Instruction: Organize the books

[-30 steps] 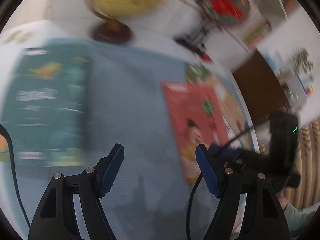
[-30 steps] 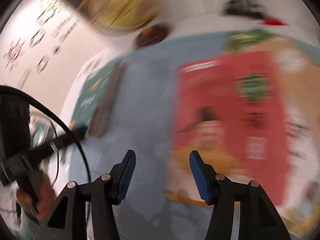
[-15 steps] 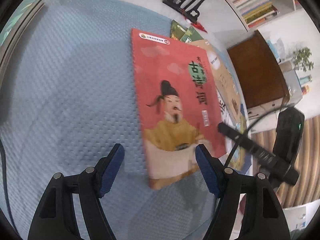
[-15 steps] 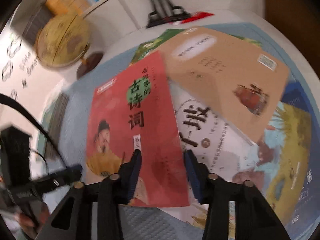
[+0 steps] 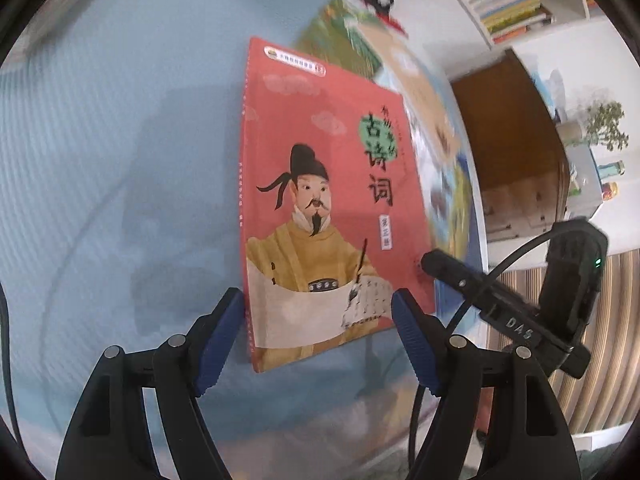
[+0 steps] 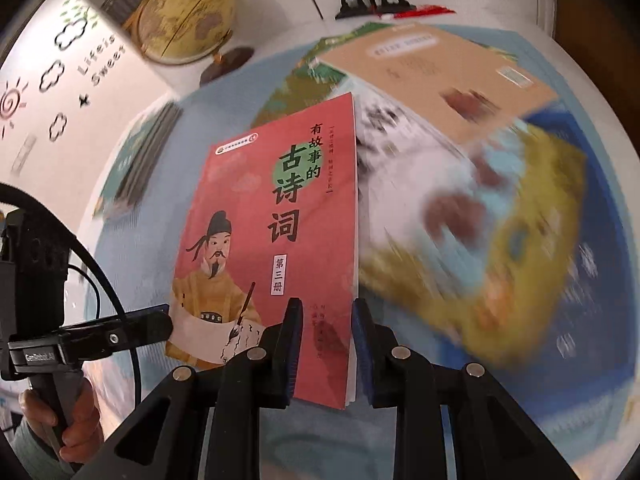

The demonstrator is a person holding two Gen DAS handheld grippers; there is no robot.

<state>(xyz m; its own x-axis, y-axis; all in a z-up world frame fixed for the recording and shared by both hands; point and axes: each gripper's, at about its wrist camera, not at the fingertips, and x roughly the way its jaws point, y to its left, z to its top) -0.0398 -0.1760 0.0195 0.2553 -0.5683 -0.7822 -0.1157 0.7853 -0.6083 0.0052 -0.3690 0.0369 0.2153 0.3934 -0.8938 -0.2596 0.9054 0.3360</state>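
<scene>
- Looking along my left gripper, I see its blue pads spread wide apart, gripping nothing, one on each side of the red book's near end.
- That red book lies cover up on the blue mat, its spine toward my left pad, which sits just beside the spine edge; I cannot tell if they touch.
- Beyond the red book a green book and a tan book lie blurred, partly overlapping.
- My right gripper reaches in from the right, its tip at the red book's right edge.
- Farther back stand a brown cabinet and shelved books.

- Along my right gripper, the jaws stand close together, clamped on the red book at its near right corner, one pad on the cover, the other beside the page edge.
- To the right lies a blurred pile: a tan book on top, a yellow-and-blue book below, a green book behind.
- A dark green book lies far left on the mat.
- My left gripper comes in from the left, held in a hand, its tip touching the red book's left edge.
- A globe stands behind.
</scene>
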